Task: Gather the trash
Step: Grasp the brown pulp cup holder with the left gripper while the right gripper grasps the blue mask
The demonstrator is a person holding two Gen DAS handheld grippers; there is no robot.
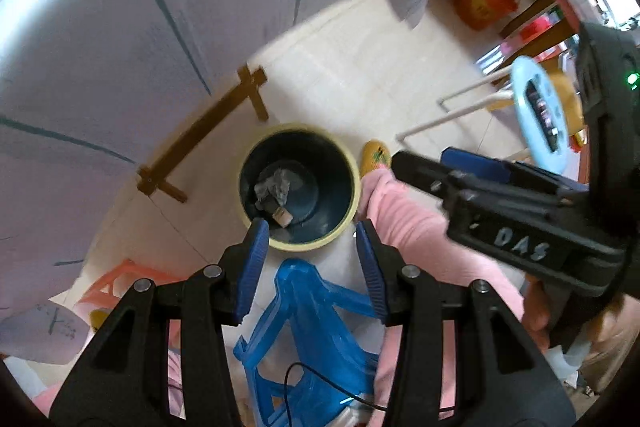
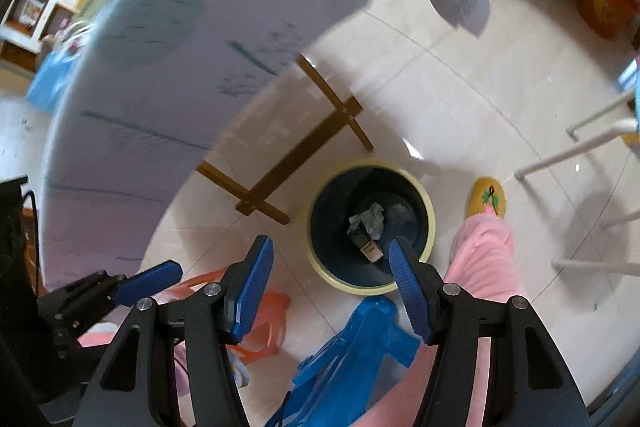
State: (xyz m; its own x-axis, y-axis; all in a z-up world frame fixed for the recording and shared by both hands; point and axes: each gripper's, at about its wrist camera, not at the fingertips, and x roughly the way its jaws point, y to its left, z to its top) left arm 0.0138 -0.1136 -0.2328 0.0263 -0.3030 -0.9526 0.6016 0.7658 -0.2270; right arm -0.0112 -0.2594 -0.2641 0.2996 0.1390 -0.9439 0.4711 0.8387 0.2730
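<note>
**Mara:** Both sets of tongs stand parted with nothing between the pads. The left gripper (image 1: pixel 308 247) has a moderate gap, and through it you see only floor and the near rim of the bin (image 1: pixel 348 163). The right gripper (image 2: pixel 332 267) is spread somewhat wider, equally empty.

**Jun:** So where is the trash?

**Mara:** What I can see of it is already down in the dark bin: a crumpled grey wad (image 1: pixel 276 185) and a small tan box (image 1: pixel 283 215) beside it, lying on the bottom. Same pair shows in the right view, wad (image 2: pixel 370 217) and box (image 2: pixel 372 250).

**Jun:** Which way from the tongs?

**Mara:** Below and slightly ahead of both. Both grippers point steeply down at the floor, well above the bin's mouth. In the right view the bin sits just inside its right-hand finger; in the left view it lies just beyond the fingertips, a little toward the left finger.

**Jun:** Anything left to pick up?

**Mara:** Not that I can make out. The white table (image 1: pixel 120 47) fills the upper left of both views and is blurred; its top shows dark marks, and I see no loose scrap on it.

**Jun:** Then the next move?

**Mara:** My guess is a turn toward the table to look for more. Neither hand looks clearly nearer; the table lies on the left gripper's side.
</note>
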